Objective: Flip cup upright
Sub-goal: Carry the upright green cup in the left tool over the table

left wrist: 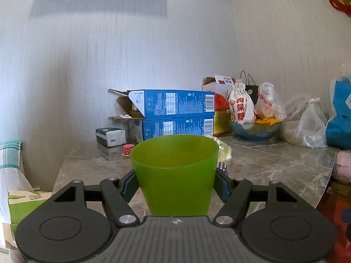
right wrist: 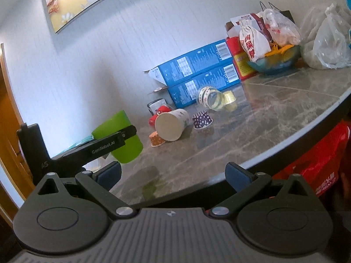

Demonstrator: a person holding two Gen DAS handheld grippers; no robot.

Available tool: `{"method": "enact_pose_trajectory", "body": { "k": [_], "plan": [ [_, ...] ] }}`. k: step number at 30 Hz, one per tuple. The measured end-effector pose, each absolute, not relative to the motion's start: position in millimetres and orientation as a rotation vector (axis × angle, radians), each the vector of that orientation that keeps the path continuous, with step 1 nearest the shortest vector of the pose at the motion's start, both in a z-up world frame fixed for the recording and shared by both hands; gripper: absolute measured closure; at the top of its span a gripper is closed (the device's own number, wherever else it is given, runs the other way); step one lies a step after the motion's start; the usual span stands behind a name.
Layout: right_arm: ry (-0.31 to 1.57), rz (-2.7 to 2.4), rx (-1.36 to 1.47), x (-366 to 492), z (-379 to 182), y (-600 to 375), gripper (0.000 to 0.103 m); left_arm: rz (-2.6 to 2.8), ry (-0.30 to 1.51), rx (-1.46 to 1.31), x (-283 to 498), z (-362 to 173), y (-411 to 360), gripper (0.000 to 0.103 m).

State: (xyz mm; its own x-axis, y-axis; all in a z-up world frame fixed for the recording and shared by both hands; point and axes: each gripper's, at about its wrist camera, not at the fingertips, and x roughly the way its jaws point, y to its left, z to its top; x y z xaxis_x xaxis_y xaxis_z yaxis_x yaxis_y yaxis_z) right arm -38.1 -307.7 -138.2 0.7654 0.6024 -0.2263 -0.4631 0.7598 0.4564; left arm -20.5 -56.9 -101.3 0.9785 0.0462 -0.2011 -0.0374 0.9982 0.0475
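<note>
we hold the green cup (left wrist: 174,175) mouth-up, axis vertical, clamped in our left gripper (left wrist: 175,186) above the marble table (left wrist: 274,171), at ten o'clock from our idle, wide-open right gripper (right wrist: 173,175).

Two blue boxes (right wrist: 198,75) stacked against the wall on a marble table (right wrist: 274,114). In front, a white paper cup (right wrist: 172,123) on its side, just beside small patterned cups (right wrist: 202,120). Farther right, a glass bowl (left wrist: 255,129) holding a cloth pouch (left wrist: 240,106), near plastic bags (left wrist: 307,125).
</note>
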Motion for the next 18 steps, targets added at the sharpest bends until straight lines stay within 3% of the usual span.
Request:
{"method": "enact_pose_trajectory", "body": {
  "k": [18],
  "plan": [
    [0.4, 0.63, 0.407, -44, -156, -302, 0.001, 0.038, 0.196, 0.114, -20, -119, -63, 0.03]
  ]
}}
